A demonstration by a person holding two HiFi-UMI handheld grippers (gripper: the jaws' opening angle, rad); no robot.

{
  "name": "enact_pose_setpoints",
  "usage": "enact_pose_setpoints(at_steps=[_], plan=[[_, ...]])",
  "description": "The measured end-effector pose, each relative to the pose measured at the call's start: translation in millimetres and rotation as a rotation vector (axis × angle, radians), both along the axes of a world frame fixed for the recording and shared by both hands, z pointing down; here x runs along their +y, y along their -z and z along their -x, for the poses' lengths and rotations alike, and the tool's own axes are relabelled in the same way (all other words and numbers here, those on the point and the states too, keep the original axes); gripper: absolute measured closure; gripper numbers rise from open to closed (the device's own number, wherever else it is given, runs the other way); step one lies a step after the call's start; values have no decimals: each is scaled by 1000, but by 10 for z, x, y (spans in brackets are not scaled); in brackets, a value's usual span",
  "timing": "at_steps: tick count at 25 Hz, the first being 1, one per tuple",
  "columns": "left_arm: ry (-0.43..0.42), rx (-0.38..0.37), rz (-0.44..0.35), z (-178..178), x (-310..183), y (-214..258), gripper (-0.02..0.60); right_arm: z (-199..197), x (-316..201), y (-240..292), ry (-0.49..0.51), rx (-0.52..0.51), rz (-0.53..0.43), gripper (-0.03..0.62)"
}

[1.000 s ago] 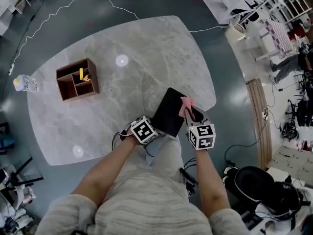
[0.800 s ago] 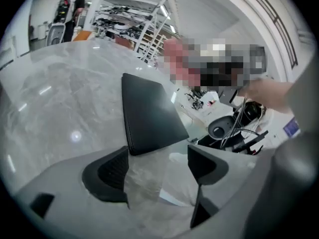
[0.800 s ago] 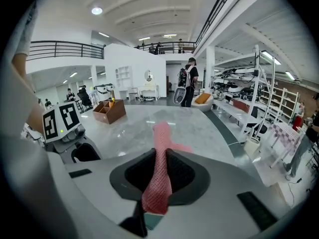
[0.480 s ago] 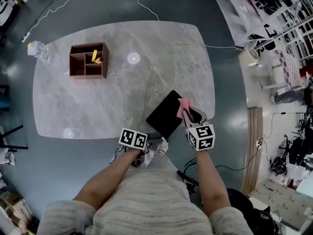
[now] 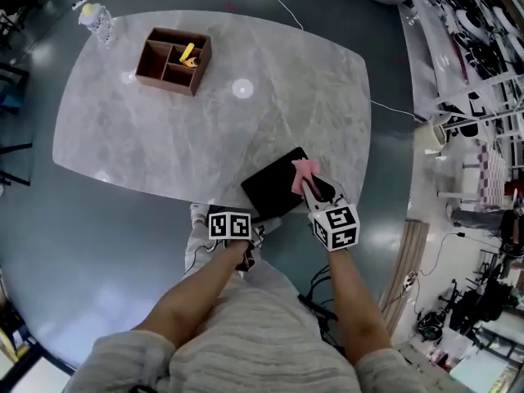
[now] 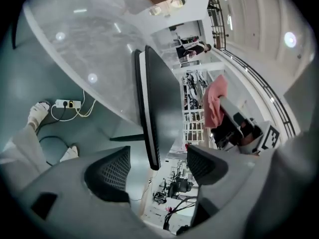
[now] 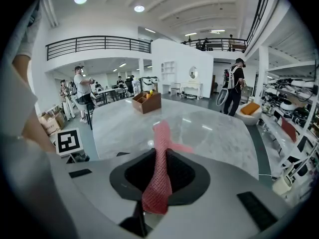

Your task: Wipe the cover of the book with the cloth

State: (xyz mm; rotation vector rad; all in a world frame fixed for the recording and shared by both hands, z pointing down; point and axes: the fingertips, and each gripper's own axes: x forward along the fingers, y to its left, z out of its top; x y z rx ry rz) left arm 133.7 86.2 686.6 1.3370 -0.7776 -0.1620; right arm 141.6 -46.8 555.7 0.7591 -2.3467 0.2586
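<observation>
We pinch cloth [image 5: 301, 173] in R gripper [image 7: 157, 176] over book's [image 5: 273, 188] right end; book runs left-right. L gripper [image 6: 157, 166] empty, jaws apart, at near edge.

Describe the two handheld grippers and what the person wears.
The left gripper and right gripper have grey moulded bodies with black pads, grid-textured on the left. Each carries a white cube with black square markers. The person wears a pale grey striped short-sleeved top.
</observation>
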Motion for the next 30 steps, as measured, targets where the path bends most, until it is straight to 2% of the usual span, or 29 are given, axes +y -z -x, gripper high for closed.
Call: enact_pose_setpoints(at_steps=[4,7,11,15,18,24,30], plan=[[90,33,15,24,-72,-111,257,48,75,-18,22,-2,6,537],[109,68,9,78,-145,-139,306,104,66,-50,21,-5,11,537],[96,111,-5,48,-182,-53,448,142,38,-50,10,-9,10,537],[112,162,9,-7,-150,5,463,140,38,-37,1,-10,6,537],[105,168,-22,17,-140,70,476,158,7,-37,-14,-18,6,537],[19,116,-87,272,-143,272,497,241,-78,41,-37,-52,3,537],[-164,-5,-128,670,-309,580,504,382,-256,310,-64,-99,-17,537]])
